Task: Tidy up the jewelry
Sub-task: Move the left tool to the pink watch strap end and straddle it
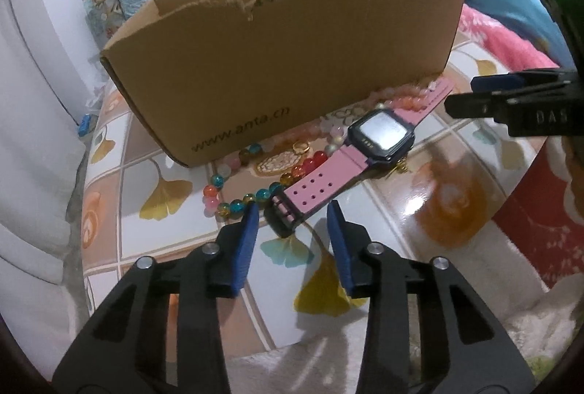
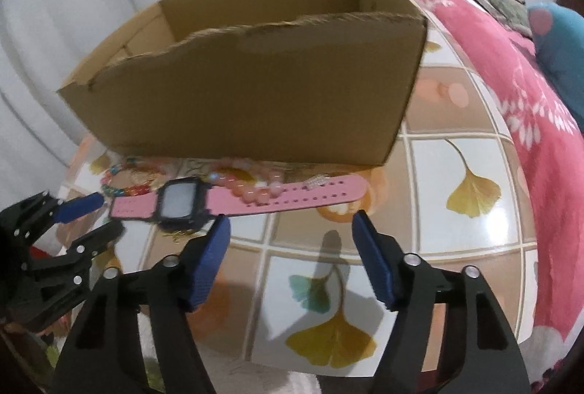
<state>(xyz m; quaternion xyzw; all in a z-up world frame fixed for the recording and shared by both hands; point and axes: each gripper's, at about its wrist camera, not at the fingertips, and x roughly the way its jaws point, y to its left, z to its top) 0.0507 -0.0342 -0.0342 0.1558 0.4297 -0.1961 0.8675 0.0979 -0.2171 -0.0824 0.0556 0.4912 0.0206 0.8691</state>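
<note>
Cardboard box (image 2: 255,102), interior seemingly bare

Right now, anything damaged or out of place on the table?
Yes. The cardboard box has a ragged, torn top edge on its near wall. The pink watch lies outside it, tangled with bead bracelets against its base.

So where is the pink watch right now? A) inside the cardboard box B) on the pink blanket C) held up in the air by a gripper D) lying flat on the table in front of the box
D: the pink watch lies flat on the leaf-patterned table, in front of the cardboard box, with both open grippers holding nothing.
</note>
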